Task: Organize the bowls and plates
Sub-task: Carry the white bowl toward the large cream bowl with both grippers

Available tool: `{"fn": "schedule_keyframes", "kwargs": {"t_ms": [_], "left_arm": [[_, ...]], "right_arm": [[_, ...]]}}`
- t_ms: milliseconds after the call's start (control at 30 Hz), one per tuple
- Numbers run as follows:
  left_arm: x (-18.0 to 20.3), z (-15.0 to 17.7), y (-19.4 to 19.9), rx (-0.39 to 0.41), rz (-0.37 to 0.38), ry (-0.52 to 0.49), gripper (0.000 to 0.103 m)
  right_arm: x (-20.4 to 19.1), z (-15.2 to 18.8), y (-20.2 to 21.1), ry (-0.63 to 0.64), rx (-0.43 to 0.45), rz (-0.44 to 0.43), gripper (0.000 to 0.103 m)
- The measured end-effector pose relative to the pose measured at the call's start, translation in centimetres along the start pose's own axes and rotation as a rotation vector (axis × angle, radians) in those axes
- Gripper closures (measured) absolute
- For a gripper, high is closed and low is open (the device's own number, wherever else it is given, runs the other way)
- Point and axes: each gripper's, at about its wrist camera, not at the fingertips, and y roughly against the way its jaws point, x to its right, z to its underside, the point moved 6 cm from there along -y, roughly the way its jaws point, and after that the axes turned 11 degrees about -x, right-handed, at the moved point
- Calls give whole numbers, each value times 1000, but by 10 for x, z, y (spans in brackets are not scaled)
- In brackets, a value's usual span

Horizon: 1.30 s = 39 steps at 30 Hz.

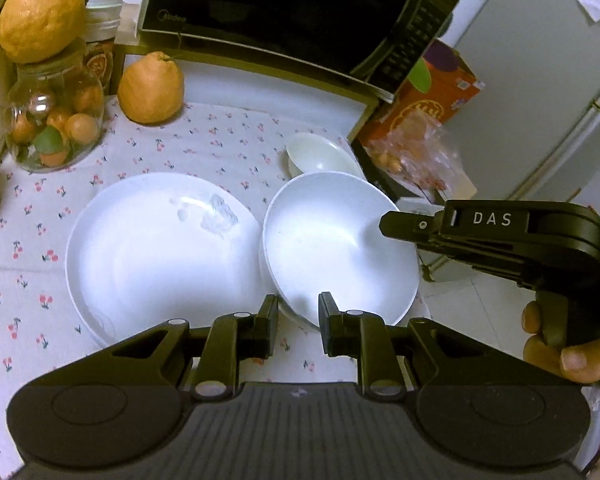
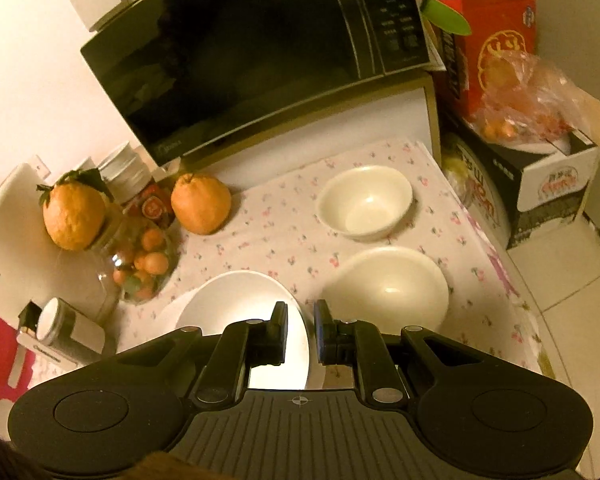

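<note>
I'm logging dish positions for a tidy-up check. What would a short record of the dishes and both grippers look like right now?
large bowl: white, lifted, gripped at its rim from two sides
left gripper: shut on the large bowl's near rim
right gripper: shut on the large bowl's right rim
plate: white, on the cloth, left of the large bowl
second bowl: on the cloth, free
small bowl: on the cloth, nearer the microwave, free
</note>
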Motion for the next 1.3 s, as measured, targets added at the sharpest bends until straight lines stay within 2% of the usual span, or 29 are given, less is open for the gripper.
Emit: {"fn": "schedule_keyframes", "kwargs": {"t_ms": [267,433,833,1300], "left_arm": [[7,18,-2,-28,37,-29,84],[15,25,-6,-49,89,-20,84],[28,38,-37,-136,81,-55,84],[35,46,-63,-209,49,-73,83]], "right_arm": [[26,29,1,-67,-21,-11,89],[45,33,1,-133,-54,-19,88],[78,41,-15,-181,-138,26,88],[93,42,-29,-202,-174,64,85]]}}
